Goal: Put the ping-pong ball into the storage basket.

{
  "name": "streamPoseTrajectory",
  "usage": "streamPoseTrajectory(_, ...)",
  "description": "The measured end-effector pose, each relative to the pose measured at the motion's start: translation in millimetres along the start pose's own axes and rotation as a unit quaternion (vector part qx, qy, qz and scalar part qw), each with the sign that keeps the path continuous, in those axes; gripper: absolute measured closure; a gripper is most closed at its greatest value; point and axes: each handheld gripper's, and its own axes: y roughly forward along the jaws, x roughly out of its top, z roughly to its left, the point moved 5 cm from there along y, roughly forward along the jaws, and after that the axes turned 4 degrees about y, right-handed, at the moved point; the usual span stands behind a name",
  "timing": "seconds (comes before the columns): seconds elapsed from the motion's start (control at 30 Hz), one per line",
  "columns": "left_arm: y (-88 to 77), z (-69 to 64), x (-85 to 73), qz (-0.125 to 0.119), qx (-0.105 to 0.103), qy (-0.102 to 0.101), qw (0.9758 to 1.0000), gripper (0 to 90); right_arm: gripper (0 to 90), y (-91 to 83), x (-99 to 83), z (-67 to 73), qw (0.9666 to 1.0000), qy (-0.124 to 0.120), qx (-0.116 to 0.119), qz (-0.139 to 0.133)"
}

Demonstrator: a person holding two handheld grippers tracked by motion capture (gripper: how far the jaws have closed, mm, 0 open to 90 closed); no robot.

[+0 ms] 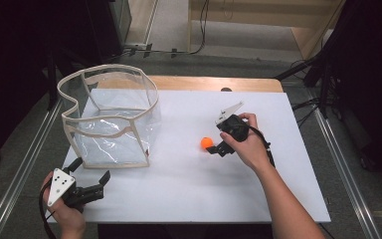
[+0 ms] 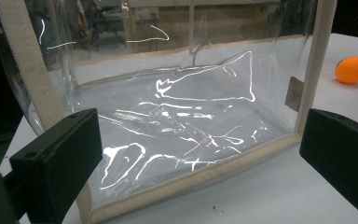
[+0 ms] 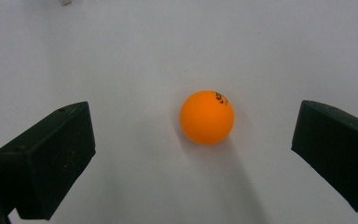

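Your left gripper (image 2: 200, 154) has its jaws spread wide before the clear bag (image 2: 182, 116); the orange ball (image 2: 351, 69) sits at two o'clock.

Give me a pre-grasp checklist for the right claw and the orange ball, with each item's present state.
1. Right claw open wide enough for the small orange ball: ok.
2. Ball between the jaws: not ok, it lies ahead of them.
3. Ball free of other things on the white table top: ok.
4. Clear plastic bag with cream fabric trim standing with its mouth open: ok.
5. Left claw open, facing the bag: ok.
6. Bag steadied: not ok, nothing holds it.
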Motion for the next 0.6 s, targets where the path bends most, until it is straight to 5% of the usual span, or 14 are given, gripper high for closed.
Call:
streamPoseTrajectory(0.37, 0.1, -0.1, 0.0, 0.000, 0.000, 0.001, 1.0000, 0.0, 0.0, 19.0, 2.4, -3.9, 0.9990, 0.001, 0.000, 0.044)
streamPoseTrajectory(0.43, 0.1, -0.2, 0.0, 0.000, 0.000, 0.001, 1.0000, 0.0, 11.8, 20.7, 3.4, -5.9, 0.9990, 0.005, -0.005, 0.045)
streamPoseTrajectory(0.6, 0.0, 0.0, 0.0, 0.000, 0.000, 0.000, 1.0000, 0.0, 16.0, 24.7, 4.5, -8.4, 0.9986, 0.005, -0.008, 0.053)
